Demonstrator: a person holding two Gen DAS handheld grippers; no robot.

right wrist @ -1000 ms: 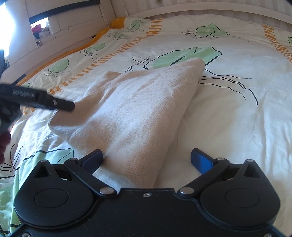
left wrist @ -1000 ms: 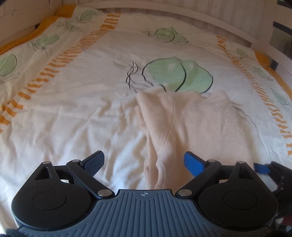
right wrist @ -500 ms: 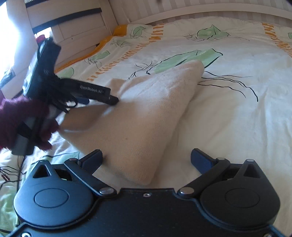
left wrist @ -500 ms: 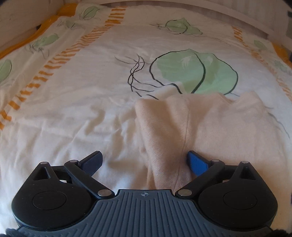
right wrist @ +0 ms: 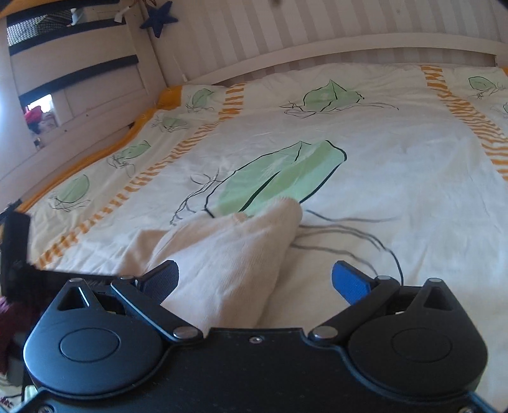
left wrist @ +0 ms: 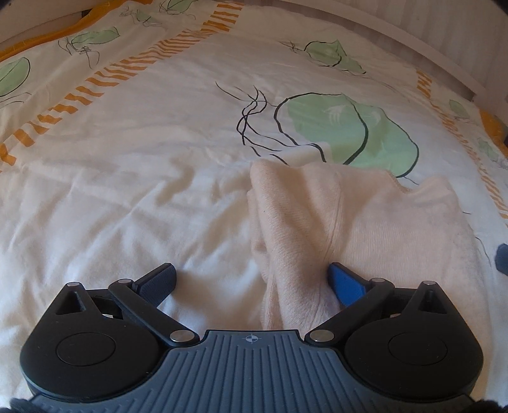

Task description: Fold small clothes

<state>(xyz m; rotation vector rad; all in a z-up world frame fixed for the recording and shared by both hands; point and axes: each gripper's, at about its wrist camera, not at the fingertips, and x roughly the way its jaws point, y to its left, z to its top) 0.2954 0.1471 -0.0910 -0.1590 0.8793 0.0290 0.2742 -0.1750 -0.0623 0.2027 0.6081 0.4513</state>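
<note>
A small cream knit garment lies bunched on the bed cover. In the left wrist view my left gripper is open, low over the cover, with a raised fold of the garment between its fingers, close to the right fingertip. In the right wrist view the garment rises as a ridge between the fingers of my open right gripper, nearer the left fingertip. The left gripper's body shows at that view's left edge.
The white cover has green leaf prints and orange striped bands. A white bed frame rail and striped wall run along the far side. A wooden headboard with a dark star stands at the left.
Both grippers have moved down and closer onto the garment. The left gripper's body has slid to the left edge of the right wrist view. Both stay open.
</note>
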